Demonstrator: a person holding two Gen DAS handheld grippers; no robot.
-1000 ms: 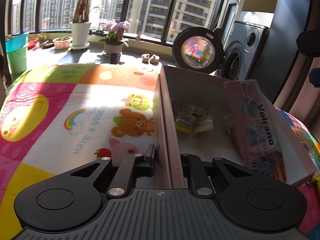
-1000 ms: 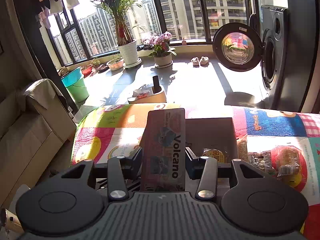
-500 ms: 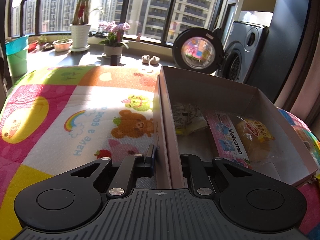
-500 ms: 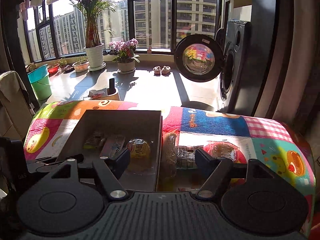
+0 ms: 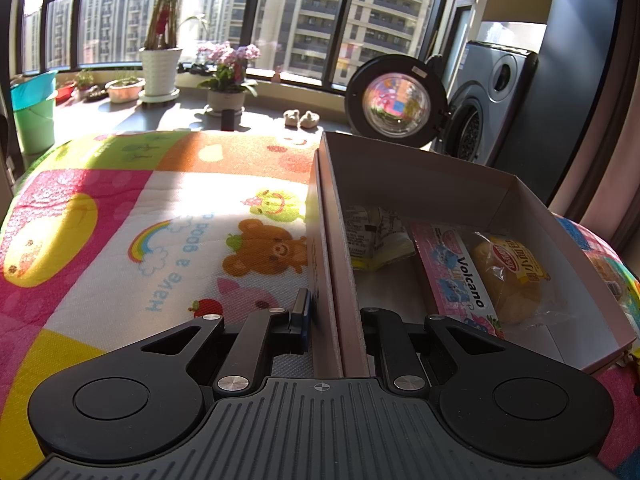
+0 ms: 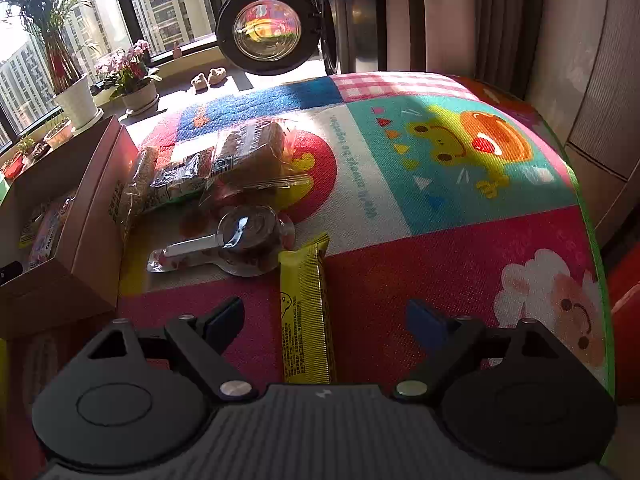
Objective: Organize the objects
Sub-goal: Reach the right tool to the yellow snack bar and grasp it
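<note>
Two grippers were seen at the cardboard box [image 5: 440, 184]. The left gripper [image 5: 334, 312] was clamped narrow on the box's left side wall, one finger outside on the play mat [image 5: 120, 220], the other inside the box. Three packets were lying on the box floor: a crumpled white-and-yellow packet [image 5: 372, 240] against the gripped wall, a pink Volcano packet [image 5: 460, 276] in the middle, and a wrapped bun [image 5: 508, 276] touching its right side. Bare floor was left near the box's front and far walls. The right gripper [image 6: 324, 320] was held wide and empty above the mat, jaws straddling a yellow bar [image 6: 305, 316] without touching it. Beyond the bar a sealed jelly cup [image 6: 244, 244] was lying, and further back a cluster of wrapped snacks [image 6: 224, 164] just beside the box's outer right wall [image 6: 100, 208]. To the right of the bar the mat [image 6: 460, 248] was unoccupied out to its green edge.
</note>
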